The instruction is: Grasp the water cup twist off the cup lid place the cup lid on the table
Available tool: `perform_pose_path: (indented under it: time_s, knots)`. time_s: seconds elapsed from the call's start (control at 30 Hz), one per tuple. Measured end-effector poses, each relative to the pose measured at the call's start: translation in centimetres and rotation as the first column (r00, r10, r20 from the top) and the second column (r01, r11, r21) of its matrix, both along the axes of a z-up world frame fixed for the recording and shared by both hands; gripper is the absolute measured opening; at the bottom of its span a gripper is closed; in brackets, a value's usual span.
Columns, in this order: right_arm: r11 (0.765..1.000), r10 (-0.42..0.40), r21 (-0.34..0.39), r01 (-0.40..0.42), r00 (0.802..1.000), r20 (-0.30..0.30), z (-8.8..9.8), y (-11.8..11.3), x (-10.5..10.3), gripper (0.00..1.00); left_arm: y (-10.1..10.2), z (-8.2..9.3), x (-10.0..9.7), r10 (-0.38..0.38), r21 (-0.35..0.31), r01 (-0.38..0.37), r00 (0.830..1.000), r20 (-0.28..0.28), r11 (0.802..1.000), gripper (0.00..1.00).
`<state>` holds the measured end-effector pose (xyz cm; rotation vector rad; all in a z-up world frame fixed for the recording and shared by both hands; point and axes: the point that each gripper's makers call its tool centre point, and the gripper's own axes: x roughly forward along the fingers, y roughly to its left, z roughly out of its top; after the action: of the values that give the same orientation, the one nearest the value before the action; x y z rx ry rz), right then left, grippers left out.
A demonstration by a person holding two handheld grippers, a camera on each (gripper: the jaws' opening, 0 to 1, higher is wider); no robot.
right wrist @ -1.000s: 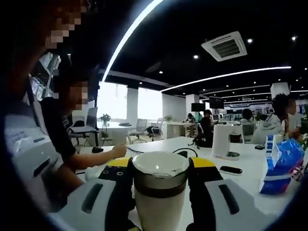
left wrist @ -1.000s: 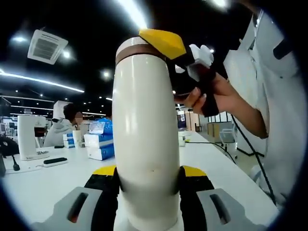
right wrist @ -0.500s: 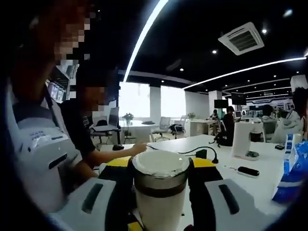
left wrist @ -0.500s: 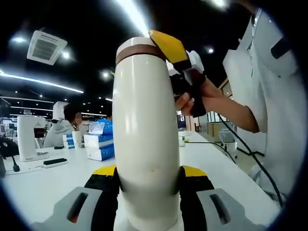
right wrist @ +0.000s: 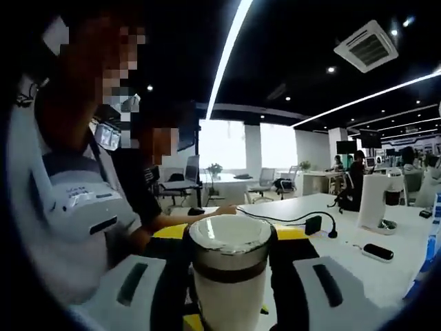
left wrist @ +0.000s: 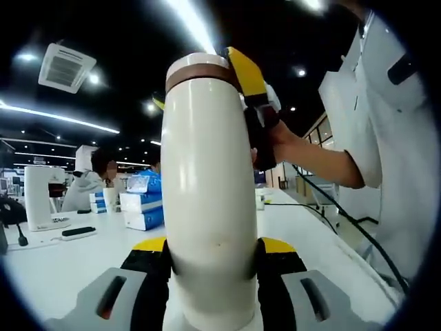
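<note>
Cup (left wrist: pixel 208 193) stands upright, pinched by the left gripper (left wrist: pixel 210 256); the right gripper (right wrist: pixel 229 241) clamps its lid (right wrist: pixel 229 234), hand (left wrist: pixel 275 138) raised beside it.

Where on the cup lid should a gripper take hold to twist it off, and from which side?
Grip the cup lid across its round rim, above the brown band, coming in level from the side, as the right gripper does. The left gripper holds the cup body upright, so the top stays free.
</note>
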<state>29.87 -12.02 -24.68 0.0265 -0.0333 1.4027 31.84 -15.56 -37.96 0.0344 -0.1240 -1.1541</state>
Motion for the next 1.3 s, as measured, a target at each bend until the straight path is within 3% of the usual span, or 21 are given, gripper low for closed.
perform_pose_path:
  time_s: [0.23,0.5,0.57,0.7,0.8,0.97,1.03,1.1,1.13,1.3]
  knots:
    - [0.999,0.041,0.022,-0.041,0.999,-0.011,0.0,0.2,-0.1,0.48,0.0,0.0,0.1,0.001,-0.001,-0.001,1.0,-0.004,1.0,0.5]
    - [1.0,-0.013,0.002,0.013,1.0,-0.021,-0.2,0.0,-0.3,0.51,0.0,0.0,0.0,0.001,0.001,-0.001,1.0,0.0,1.0,0.5]
    - [0.999,-0.05,0.008,0.051,0.998,-0.046,0.1,-0.4,-0.1,0.57,0.0,0.0,0.0,0.002,0.002,-0.002,1.0,0.0,1.0,0.5]
    - [0.986,-0.165,0.018,0.168,0.98,-0.11,1.0,-1.0,0.2,0.78,0.0,0.0,0.0,0.004,0.003,-0.004,1.0,0.001,1.0,0.5]
    - [0.965,-0.252,0.05,0.257,0.963,-0.096,2.1,-1.7,0.1,0.86,-0.1,0.0,-0.1,0.005,0.004,-0.005,1.0,0.002,1.0,0.5]
    - [0.895,-0.426,0.09,0.438,0.896,-0.125,3.1,-3.8,-0.5,0.91,-0.1,0.0,-0.1,0.008,0.007,-0.008,1.0,0.004,1.0,0.5]
    - [0.861,-0.5,0.083,0.502,0.865,-0.044,3.1,-4.5,-0.8,0.91,-0.1,0.0,-0.1,0.008,0.006,-0.008,1.0,0.003,1.0,0.5]
    - [0.826,-0.56,0.06,0.56,0.828,-0.02,2.6,-4.9,-1.2,0.9,-0.1,0.0,-0.1,0.01,0.008,-0.01,1.0,0.004,1.0,0.51]
    - [0.818,-0.573,0.063,0.572,0.82,-0.013,2.6,-4.9,-1.4,0.89,-0.1,0.0,-0.1,0.01,0.008,-0.01,1.0,0.004,1.0,0.51]
    - [0.734,-0.668,0.113,0.67,0.742,-0.055,2.4,-4.6,-3.2,0.87,-0.1,0.0,-0.1,0.01,0.009,-0.01,1.0,0.005,1.0,0.51]
